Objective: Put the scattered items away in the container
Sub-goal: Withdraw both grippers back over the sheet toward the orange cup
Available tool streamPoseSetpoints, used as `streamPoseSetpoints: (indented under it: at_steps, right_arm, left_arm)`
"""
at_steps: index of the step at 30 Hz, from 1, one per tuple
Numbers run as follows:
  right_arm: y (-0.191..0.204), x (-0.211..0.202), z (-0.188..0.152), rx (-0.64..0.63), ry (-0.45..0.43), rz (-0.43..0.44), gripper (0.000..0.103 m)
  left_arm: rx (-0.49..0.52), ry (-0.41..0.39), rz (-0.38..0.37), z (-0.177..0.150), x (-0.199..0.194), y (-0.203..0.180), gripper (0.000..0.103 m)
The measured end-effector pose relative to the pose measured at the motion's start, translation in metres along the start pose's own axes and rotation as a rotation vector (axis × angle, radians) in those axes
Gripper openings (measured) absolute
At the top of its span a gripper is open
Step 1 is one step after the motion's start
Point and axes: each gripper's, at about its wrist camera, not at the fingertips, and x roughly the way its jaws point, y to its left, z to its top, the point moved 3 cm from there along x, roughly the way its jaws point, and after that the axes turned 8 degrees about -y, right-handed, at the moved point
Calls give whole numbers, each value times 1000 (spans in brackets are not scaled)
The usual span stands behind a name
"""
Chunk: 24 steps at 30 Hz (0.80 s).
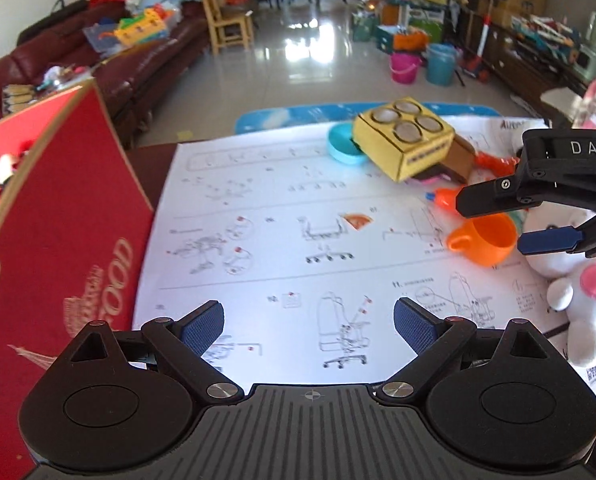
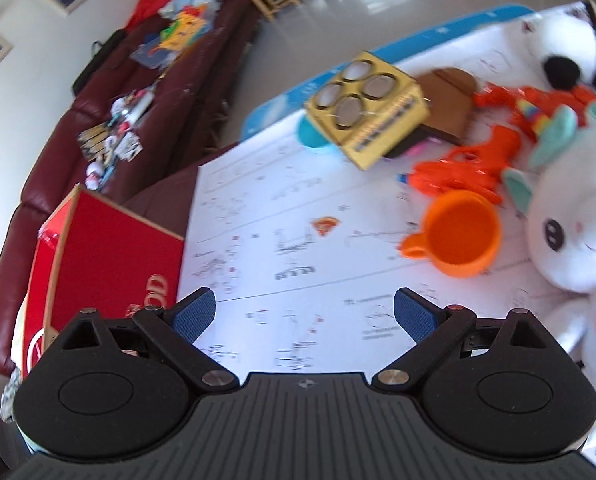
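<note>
White capitals "DAS" stand on the black body of the right tool (image 1: 494,220), cut off by the picture's edge. The red cardboard box (image 1: 70,216) at the tabletop's left edge carries gold letters "OOD". The large white instruction sheet (image 1: 282,216) bears print too small to read.
</note>
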Motion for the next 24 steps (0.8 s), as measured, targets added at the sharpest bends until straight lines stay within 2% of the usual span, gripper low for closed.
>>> streamPoseSetpoints:
  at_steps: [12, 18, 24]
  right_arm:
    - [-41, 6, 3, 53, 40, -54, 97]
    - [-47, 5, 16, 25, 15, -81, 97]
    - [-59, 8, 33, 11, -16, -120, 97]
  left_arm:
    - [31, 65, -39, -2, 32, -11, 98]
    - [59, 85, -65, -2, 51, -18, 98]
    - [132, 100, -112, -5, 74, -36, 98]
